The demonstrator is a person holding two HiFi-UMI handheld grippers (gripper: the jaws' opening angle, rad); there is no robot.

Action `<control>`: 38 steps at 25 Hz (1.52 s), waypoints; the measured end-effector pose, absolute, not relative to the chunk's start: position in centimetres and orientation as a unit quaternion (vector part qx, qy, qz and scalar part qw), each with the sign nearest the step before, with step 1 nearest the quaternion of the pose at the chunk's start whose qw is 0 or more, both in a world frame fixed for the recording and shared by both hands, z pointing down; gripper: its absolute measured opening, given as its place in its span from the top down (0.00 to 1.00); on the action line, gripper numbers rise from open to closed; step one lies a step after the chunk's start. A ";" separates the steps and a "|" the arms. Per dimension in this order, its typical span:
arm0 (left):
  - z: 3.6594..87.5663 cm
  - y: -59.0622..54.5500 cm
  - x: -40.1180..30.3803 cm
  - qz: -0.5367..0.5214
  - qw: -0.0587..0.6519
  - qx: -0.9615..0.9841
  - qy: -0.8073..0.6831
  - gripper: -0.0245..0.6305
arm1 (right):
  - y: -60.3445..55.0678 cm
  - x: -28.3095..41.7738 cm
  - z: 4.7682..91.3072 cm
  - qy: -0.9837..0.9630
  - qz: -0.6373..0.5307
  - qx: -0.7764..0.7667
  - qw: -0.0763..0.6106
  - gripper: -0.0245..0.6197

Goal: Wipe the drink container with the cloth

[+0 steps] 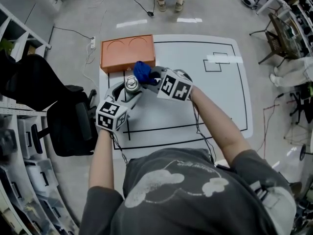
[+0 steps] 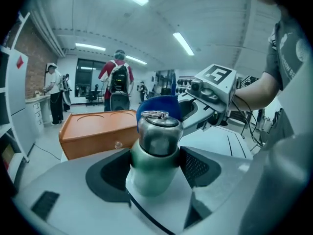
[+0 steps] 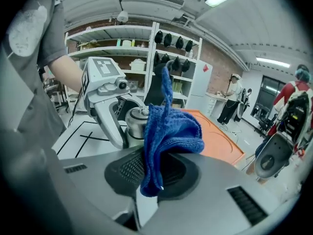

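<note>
**Head view:** the left gripper (image 1: pixel 128 92) and right gripper (image 1: pixel 150 76) meet over the table (image 1: pixel 220 97), near an orange box (image 1: pixel 127 53).

**Left gripper view:** its jaws clamp the upright drink container (image 2: pixel 154 151).

**Right gripper view:** its jaws pinch the blue cloth (image 3: pixel 168 131), just beside the container's cap.

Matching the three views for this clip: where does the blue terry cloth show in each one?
Head view: blue terry cloth above centre, at the orange wooden box's near right corner.
Left gripper view: centre, cloth peeking from behind the metal drink container.
Right gripper view: centre, cloth pinched in the right gripper.
Shared landmark: the box, in all three.
</note>
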State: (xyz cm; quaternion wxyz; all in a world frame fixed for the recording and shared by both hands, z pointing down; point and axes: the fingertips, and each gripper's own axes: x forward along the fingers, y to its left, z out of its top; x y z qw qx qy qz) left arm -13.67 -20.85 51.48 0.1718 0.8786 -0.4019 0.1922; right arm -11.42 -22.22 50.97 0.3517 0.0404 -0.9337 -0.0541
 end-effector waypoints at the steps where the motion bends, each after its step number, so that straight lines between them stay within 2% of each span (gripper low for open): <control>1: 51.5 -20.8 -13.7 0.194 0.169 0.883 -0.392 0.48 | -22.2 -11.3 51.3 -0.933 -0.046 0.040 0.354 0.90; 9: 51.4 -20.5 -13.7 0.213 0.153 0.914 -0.309 0.48 | -21.1 -10.5 55.9 -0.918 -0.025 0.035 0.395 0.90; 22: 51.4 -20.3 -14.0 0.225 0.131 0.940 -0.219 0.48 | -20.6 -10.7 56.8 -0.917 0.023 0.083 0.388 0.90; 33: 51.1 -19.9 -14.5 0.208 0.152 0.902 -0.348 0.48 | -20.2 -8.9 54.6 -0.923 0.032 0.146 0.353 0.89; 38: 49.7 -19.8 -15.4 0.127 0.190 0.849 -0.476 0.46 | -19.3 -7.3 54.0 -0.924 0.016 0.148 0.352 0.89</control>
